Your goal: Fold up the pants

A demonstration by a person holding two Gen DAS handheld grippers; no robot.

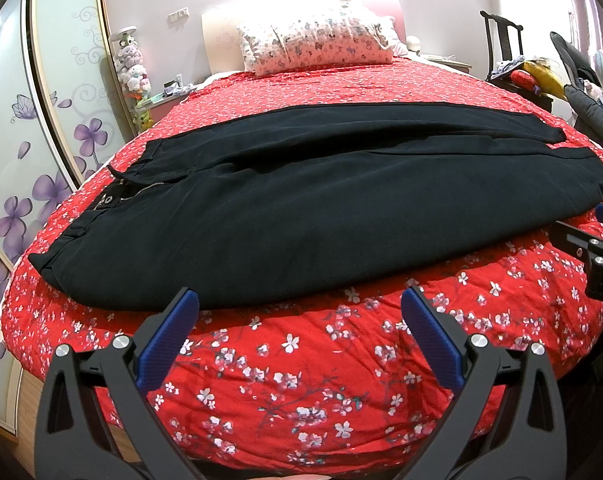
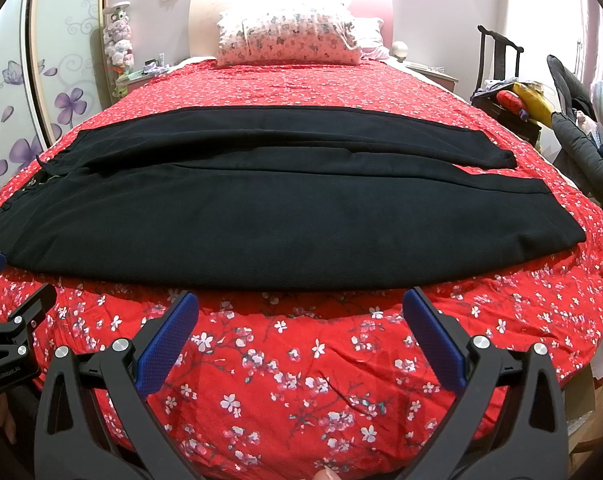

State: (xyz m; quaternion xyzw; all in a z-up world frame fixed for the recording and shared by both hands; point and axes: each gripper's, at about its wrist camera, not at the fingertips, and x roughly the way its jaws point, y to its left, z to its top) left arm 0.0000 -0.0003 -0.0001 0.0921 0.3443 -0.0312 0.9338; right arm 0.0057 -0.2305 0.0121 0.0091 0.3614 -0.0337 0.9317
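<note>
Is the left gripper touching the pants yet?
Apart. The left wrist view shows the left gripper open, red bedspread between its fingertips and the pants.

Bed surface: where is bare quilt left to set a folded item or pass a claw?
Free: the red quilt between the black pants and the near edge, and the band between pants and pillow. Crowded: the chair at the right, piled with things.

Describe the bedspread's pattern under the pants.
Red bedspread with small white blossoms; clearest in the right wrist view, below the black pants.
</note>
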